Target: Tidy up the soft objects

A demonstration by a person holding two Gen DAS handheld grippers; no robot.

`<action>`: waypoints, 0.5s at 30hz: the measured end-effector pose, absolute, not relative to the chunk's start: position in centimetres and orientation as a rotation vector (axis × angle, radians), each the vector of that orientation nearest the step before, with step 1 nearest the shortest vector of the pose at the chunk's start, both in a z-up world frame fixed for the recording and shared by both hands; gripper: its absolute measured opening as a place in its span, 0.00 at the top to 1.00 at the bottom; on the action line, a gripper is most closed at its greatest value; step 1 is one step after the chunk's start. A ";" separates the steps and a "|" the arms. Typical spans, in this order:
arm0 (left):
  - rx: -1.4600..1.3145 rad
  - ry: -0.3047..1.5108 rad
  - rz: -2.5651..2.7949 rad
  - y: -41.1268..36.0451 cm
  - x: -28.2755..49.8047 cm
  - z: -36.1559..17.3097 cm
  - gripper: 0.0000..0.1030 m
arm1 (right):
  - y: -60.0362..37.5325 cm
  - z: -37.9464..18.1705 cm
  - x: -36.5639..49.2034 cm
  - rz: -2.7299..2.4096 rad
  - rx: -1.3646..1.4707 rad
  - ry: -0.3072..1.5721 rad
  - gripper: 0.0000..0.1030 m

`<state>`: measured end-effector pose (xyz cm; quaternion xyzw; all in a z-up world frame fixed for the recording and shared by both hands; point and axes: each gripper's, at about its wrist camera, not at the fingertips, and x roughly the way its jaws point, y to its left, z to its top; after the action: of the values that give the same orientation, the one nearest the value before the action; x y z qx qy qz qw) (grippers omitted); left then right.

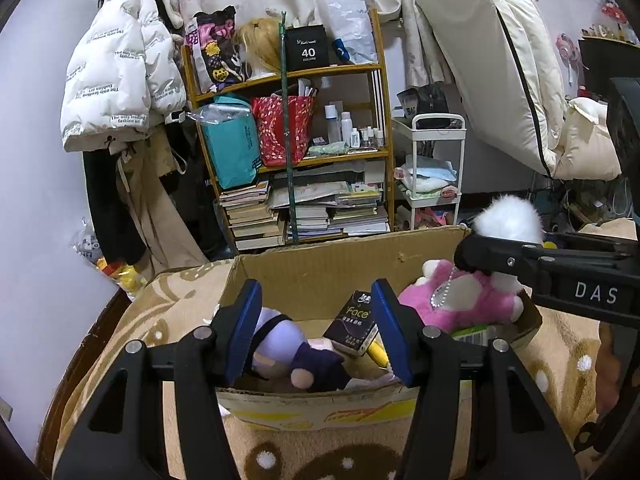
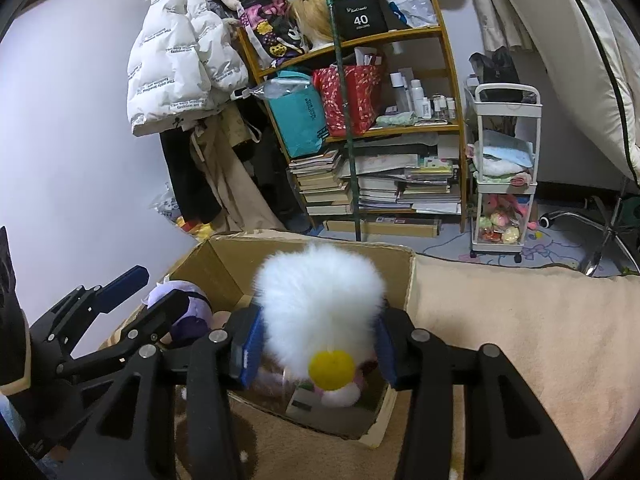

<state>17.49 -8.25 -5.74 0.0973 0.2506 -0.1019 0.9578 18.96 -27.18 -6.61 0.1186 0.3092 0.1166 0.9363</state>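
An open cardboard box [image 1: 340, 252] stands on a patterned blanket. Inside it lie a purple plush [image 1: 280, 344], a pink plush [image 1: 460, 300] with a bead chain, and a black tissue pack [image 1: 352, 324]. My left gripper [image 1: 316, 320] hangs open over the box's near left part, the purple plush just below its left pad. My right gripper [image 2: 320, 344] is at the box's right side, its blue pads against both flanks of a white fluffy toy [image 2: 320, 292] with a yellow beak. That toy stands upright on the pink plush. The left gripper [image 2: 148, 292] shows at the left of the right wrist view.
A wooden shelf [image 1: 288, 128] with bags, bottles and stacked books stands behind the box. A white trolley [image 1: 436, 168] is to its right, and a white jacket [image 1: 120, 80] hangs at the left. Beige blanket [image 2: 520, 340] spreads to the right of the box.
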 end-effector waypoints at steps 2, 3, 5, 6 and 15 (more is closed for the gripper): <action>0.196 0.520 -0.198 -8.0 17.4 -5.7 0.46 | -27.0 -6.6 19.0 0.246 0.241 0.632 0.44; 0.192 0.524 -0.196 -7.9 17.4 -5.7 0.46 | -26.9 -6.5 18.9 0.247 0.240 0.629 0.41; 0.181 0.538 -0.191 -7.5 17.3 -5.7 0.45 | -26.9 -6.3 18.8 0.245 0.239 0.622 0.36; 0.171 0.548 -0.191 -7.3 17.3 -5.6 0.44 | -26.9 -6.2 18.7 0.243 0.241 0.619 0.34; 0.153 0.548 -0.184 -6.2 15.3 -4.7 0.38 | -27.5 -4.5 16.8 0.210 0.267 0.574 0.16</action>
<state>15.26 -6.22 -4.68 0.0755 0.2699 -0.0906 0.9556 16.84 -27.51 -4.48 0.1309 0.2816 0.1029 0.9450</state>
